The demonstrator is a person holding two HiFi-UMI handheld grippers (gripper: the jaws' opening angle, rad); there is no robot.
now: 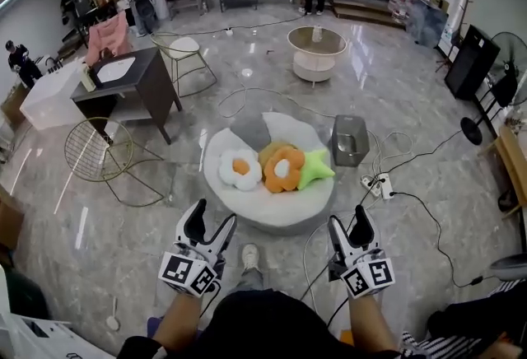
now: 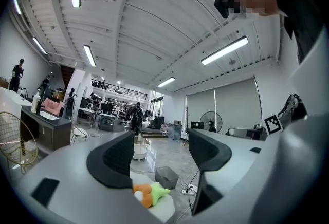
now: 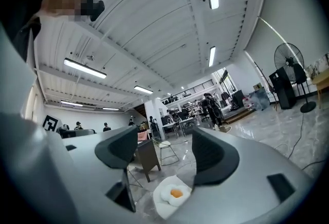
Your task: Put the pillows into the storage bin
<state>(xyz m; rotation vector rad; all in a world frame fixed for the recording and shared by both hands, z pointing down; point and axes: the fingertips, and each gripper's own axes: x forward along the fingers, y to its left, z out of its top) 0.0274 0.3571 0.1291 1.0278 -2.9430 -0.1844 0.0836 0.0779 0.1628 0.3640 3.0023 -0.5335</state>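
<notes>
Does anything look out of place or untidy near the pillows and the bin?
Only the loose cables and a power strip trailing beside the grey bin. The three pillows sit tidily on the round seat; nothing is spilled or damaged.

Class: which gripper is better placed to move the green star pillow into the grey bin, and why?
Probably the right gripper: open and empty, it is on the same side as the green star pillow and grey bin.
</notes>
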